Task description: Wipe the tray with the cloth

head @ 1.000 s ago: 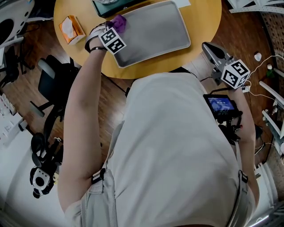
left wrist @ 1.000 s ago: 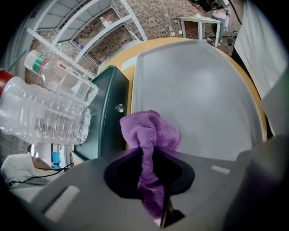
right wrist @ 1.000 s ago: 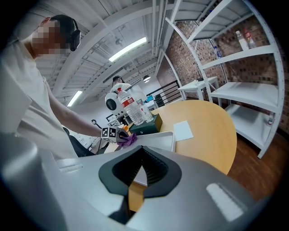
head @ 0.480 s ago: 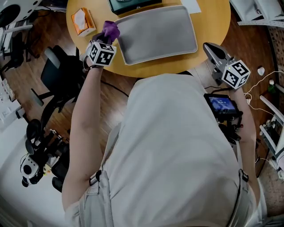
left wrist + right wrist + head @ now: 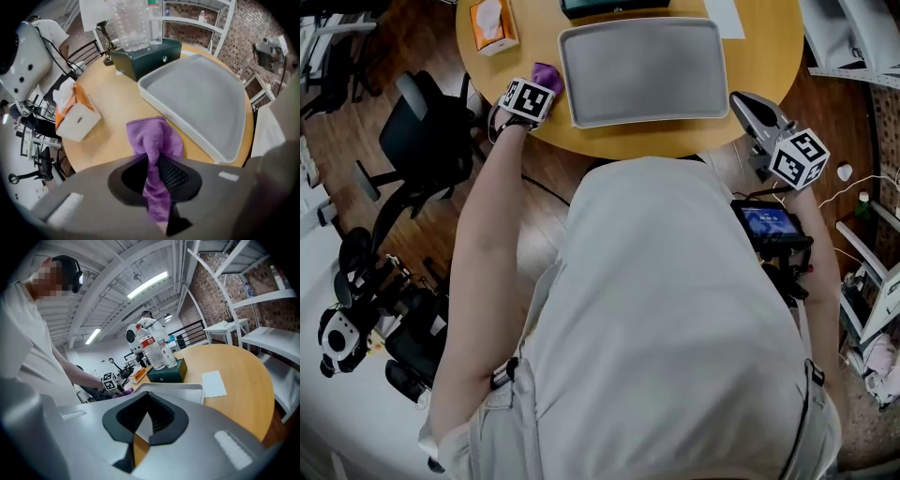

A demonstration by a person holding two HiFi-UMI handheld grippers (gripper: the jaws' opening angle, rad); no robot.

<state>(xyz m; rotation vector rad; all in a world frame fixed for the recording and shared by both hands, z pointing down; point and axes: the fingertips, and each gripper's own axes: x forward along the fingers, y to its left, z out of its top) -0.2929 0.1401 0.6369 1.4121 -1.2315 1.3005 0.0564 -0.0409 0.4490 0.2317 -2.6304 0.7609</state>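
The grey tray point(image 5: 642, 70) lies on the round wooden table point(image 5: 750, 56) with nothing in it; it also fills the right of the left gripper view point(image 5: 201, 98). My left gripper point(image 5: 540, 86) is shut on the purple cloth point(image 5: 548, 75), just left of the tray's left rim. Between its jaws point(image 5: 152, 161) the cloth point(image 5: 152, 138) is pinched, its free end spread over the tabletop beside the rim. My right gripper point(image 5: 748, 103) hovers off the table's right front edge, away from the tray. Its jaws point(image 5: 148, 411) are shut with nothing in them.
An orange and white tissue box point(image 5: 492, 21) sits left of the tray. A dark green box point(image 5: 147, 58) with clear bottles point(image 5: 136, 23) behind it stands at the tray's far side. A white paper point(image 5: 213, 383) lies at the right. A black chair point(image 5: 427, 141) stands left of the table.
My left gripper has carried the cloth leftward, from the tray's left corner off onto the tabletop beside it. The right gripper has stayed where it was.
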